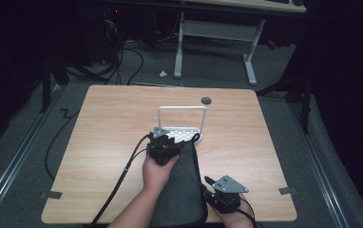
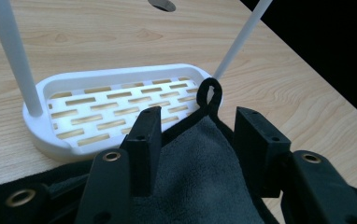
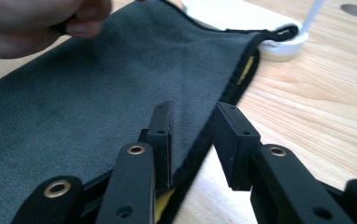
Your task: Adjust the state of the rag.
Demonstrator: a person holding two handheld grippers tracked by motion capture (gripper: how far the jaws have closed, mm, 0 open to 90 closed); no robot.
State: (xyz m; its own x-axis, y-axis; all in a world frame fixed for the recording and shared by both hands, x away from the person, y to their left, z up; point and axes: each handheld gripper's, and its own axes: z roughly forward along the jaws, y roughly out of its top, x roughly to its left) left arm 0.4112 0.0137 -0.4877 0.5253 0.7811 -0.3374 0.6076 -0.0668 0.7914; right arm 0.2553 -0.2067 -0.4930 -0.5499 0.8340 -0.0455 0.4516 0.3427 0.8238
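Note:
A dark grey towel [image 1: 182, 185] lies on the wooden table [image 1: 108, 123], running from the front edge up to a white slotted rack base [image 1: 185, 134] with a tall hoop handle [image 1: 182, 108]. My left gripper [image 1: 163, 145] is open over the towel's far corner. In the left gripper view that gripper [image 2: 200, 126] has the towel [image 2: 200, 177] between its jaws, and the corner's hanging loop [image 2: 209, 93] rests on the rack's rim [image 2: 120, 73]. My right gripper [image 1: 220, 190] is open near the front edge. Its jaws [image 3: 196, 116] straddle the towel's right hem [image 3: 209, 140].
A round hole [image 1: 206, 100] sits in the table behind the rack. A yellow tag [image 3: 246, 70] shows under the towel's hem. A hand [image 3: 36, 23] holds the left gripper above the towel. Bare wood lies to both sides, and desk legs [image 1: 251, 52] stand beyond the table.

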